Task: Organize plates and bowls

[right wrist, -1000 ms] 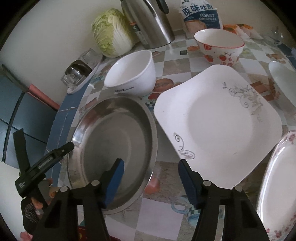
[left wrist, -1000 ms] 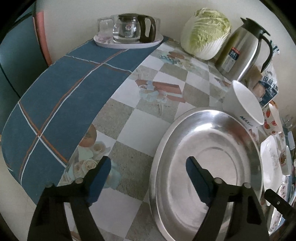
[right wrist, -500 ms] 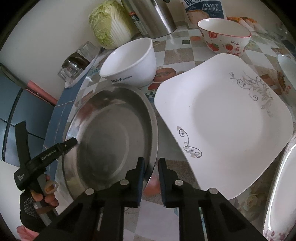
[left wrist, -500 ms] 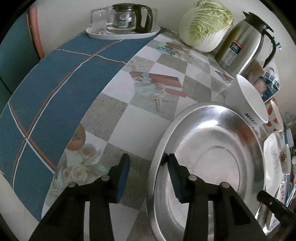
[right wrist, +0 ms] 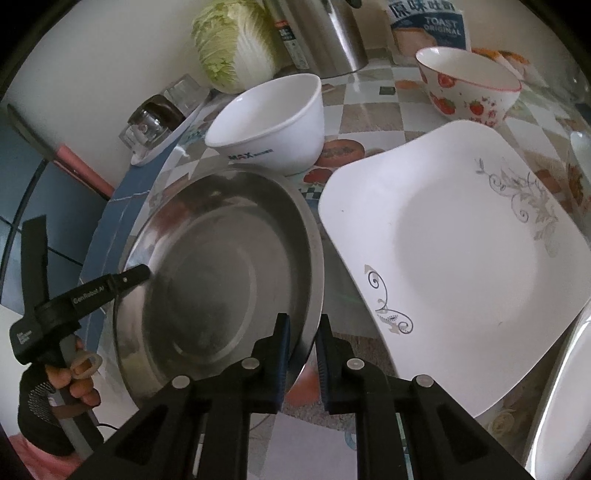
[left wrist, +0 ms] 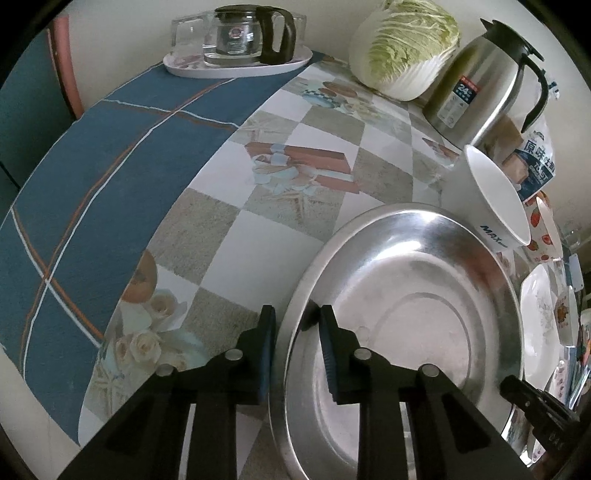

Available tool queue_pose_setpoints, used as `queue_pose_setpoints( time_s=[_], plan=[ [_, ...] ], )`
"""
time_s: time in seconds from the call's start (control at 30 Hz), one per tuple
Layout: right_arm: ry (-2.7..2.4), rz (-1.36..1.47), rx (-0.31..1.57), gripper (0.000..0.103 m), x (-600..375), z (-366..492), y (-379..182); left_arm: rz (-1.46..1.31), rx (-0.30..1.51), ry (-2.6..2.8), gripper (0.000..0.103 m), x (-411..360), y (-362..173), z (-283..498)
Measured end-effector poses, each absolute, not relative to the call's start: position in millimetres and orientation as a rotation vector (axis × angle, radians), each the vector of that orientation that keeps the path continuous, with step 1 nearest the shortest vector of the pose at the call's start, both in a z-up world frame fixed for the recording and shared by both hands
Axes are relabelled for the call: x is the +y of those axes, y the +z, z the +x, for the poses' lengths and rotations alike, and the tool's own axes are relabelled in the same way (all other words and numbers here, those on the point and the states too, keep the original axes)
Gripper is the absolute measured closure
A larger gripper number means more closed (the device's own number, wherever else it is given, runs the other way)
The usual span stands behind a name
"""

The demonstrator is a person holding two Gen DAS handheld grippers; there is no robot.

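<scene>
A large round steel plate point(left wrist: 413, 310) lies on the table, also in the right wrist view point(right wrist: 221, 266). My left gripper point(left wrist: 293, 328) is shut on its left rim, one finger inside and one outside. My right gripper point(right wrist: 302, 338) is shut on its opposite rim. A white bowl marked MAX point(right wrist: 269, 122) stands just behind the steel plate. A white square plate point(right wrist: 454, 240) with grey scrollwork lies to its right. A strawberry-patterned bowl point(right wrist: 469, 85) stands behind that plate.
A cabbage point(left wrist: 402, 40), a steel thermos jug point(left wrist: 480, 77) and a toast bag point(right wrist: 428, 26) stand along the back wall. A tray with a glass pot point(left wrist: 240, 40) sits at the far left. Another plate rim point(right wrist: 554, 406) shows at the right edge.
Both grippers were open a second ago and have closed onto opposite rims of the steel plate. Both moved in closer to it.
</scene>
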State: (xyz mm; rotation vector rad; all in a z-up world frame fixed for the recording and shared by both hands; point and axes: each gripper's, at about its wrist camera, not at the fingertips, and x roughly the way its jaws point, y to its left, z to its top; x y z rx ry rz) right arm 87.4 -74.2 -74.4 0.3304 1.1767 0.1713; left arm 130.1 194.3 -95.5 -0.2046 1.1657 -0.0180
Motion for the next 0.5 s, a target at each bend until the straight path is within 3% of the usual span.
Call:
queue_pose_setpoints(
  time_s=[0.5],
  plan=[
    [0.271,0.326,1.111,0.088,-67,77,-39,-0.142,1.084,0.041,0.081,203,-26,106]
  ],
)
